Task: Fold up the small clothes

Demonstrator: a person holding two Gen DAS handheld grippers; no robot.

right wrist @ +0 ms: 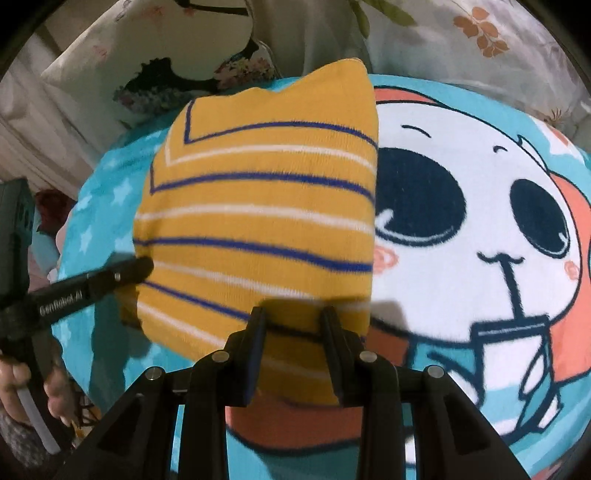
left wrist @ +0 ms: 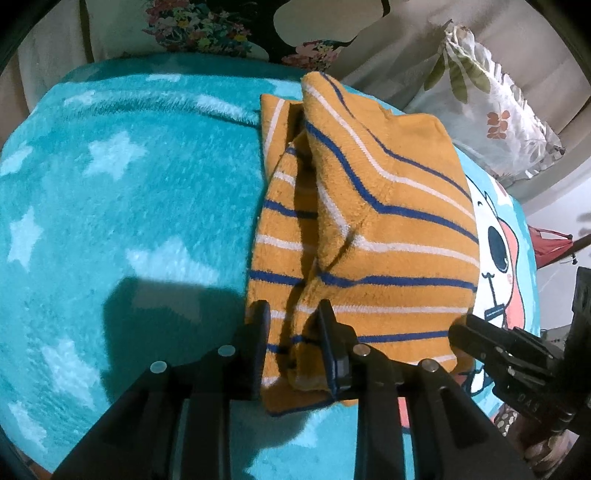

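Note:
An orange garment (left wrist: pixel 388 229) with blue and white stripes lies folded on a teal star blanket (left wrist: pixel 129 184). My left gripper (left wrist: pixel 291 317) has its fingers on either side of the garment's near left edge; bunched cloth fills the gap and puckers into a ridge. In the right wrist view the garment (right wrist: pixel 266 206) has a layer turned over, and my right gripper (right wrist: pixel 293 321) is shut on its near edge, which is lifted off the blanket (right wrist: pixel 461 221). The left gripper (right wrist: pixel 122 273) touches the garment's left side. The right gripper (left wrist: pixel 480 343) shows at the garment's right corner.
The blanket carries a big white cartoon face (right wrist: pixel 480 177) right of the garment. A leaf-print pillow (left wrist: pixel 491 110) and a dark floral pillow (left wrist: pixel 207 26) lie behind the blanket. A hand (right wrist: pixel 22 387) holds the left gripper's handle at the lower left.

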